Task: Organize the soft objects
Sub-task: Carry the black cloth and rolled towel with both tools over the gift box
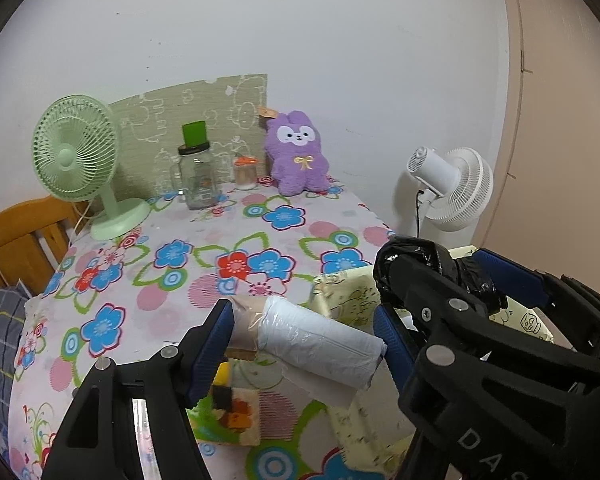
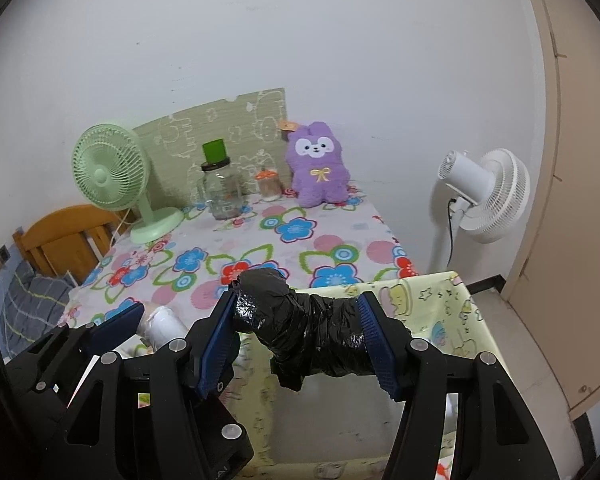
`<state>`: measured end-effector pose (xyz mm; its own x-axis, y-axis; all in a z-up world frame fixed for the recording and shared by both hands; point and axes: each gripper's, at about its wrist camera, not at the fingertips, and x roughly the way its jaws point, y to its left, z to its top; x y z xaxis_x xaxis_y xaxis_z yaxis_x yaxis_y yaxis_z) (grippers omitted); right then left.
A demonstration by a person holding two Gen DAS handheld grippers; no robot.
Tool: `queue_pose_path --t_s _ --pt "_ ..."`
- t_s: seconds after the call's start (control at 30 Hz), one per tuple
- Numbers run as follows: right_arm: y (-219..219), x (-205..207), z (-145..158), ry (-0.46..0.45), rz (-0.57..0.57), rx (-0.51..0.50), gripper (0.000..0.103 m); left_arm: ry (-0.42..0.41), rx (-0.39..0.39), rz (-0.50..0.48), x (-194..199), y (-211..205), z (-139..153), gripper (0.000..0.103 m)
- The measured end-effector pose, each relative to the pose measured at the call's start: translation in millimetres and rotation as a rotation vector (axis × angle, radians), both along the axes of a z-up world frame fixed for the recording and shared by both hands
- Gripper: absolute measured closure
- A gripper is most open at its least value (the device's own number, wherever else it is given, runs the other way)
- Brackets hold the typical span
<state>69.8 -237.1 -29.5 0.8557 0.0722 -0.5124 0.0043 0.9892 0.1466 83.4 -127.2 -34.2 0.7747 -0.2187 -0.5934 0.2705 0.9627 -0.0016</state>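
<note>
My left gripper pinches white bag roll, right gripper pinches black bag roll; both over yellow bin, not dropped yet.

White wall, beige door, floral-clothed table, wooden headboard

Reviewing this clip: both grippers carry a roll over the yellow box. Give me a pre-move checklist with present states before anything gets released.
1. Left gripper grips the white bag roll end to end between its pads: ok.
2. Right gripper grips the black bag roll the same way: ok.
3. Yellow fabric box is open below the black roll: ok.
4. Box interior free for both rolls: cannot tell, the rolls and grippers hide most of it.
5. Grippers apart from each other: cannot tell, they look very close side by side.
6. Purple plush bunny, glass jar and green fan stand far back on the table: ok.
</note>
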Motion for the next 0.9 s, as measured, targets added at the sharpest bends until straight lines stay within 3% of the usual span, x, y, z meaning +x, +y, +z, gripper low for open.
queue_pose_path --t_s 0.73,0.9 --pt "-60.3 18.4 -18.3 0.033 -0.078 0.013 0.039 0.071 0.031 -0.134 25.9 -65.9 -17.5 0.027" --pt "-68.4 23.5 -24.5 0.052 -0.076 0.026 0.039 0.09 0.045 -0.158 29.9 -74.2 -21.1 0.008"
